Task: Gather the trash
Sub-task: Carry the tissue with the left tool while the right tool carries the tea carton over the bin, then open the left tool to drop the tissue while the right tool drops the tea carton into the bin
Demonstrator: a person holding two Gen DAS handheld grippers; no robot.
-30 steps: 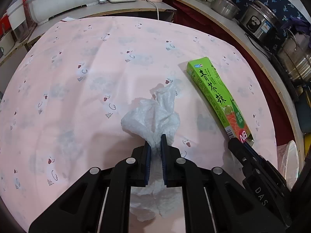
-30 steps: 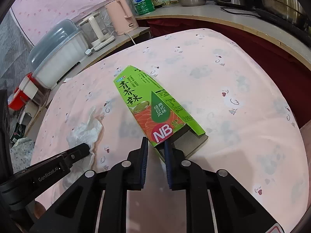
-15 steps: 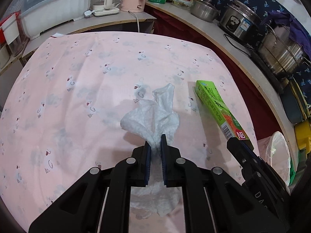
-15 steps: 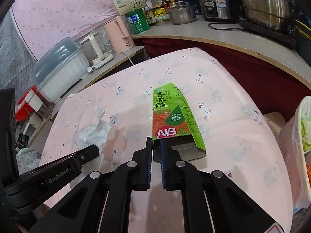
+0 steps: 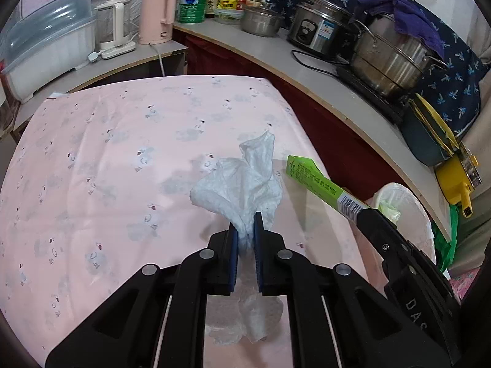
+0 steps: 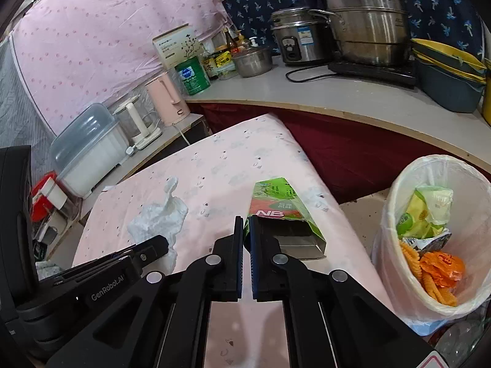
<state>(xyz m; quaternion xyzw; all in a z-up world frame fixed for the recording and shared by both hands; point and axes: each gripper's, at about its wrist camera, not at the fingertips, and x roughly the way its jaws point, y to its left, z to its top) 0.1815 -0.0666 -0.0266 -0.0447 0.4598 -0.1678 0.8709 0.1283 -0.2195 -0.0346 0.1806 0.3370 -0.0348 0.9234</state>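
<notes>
A crumpled white tissue (image 5: 245, 184) hangs above the pink tablecloth (image 5: 107, 159), pinched between the blue pads of my left gripper (image 5: 244, 230), which is shut on it. The tissue (image 6: 159, 217) also shows at the left of the right wrist view. My right gripper (image 6: 246, 230) is shut on the open end of an empty green carton (image 6: 282, 211) and holds it lifted off the cloth. From the left wrist view the green carton (image 5: 319, 184) sticks out of the right gripper's tip toward the white-lined bin (image 5: 408, 211).
A bin with a white liner (image 6: 396, 214) stands to the right of the table, holding several snack wrappers. A counter (image 6: 337, 95) behind carries pots, a rice cooker, a kettle and jars. A dark red panel runs under the counter edge.
Both grippers rose off the cloth with tissue and carton and swung right toward the bin. The right gripper's pads drew together on the carton's end. The bin came into view.
</notes>
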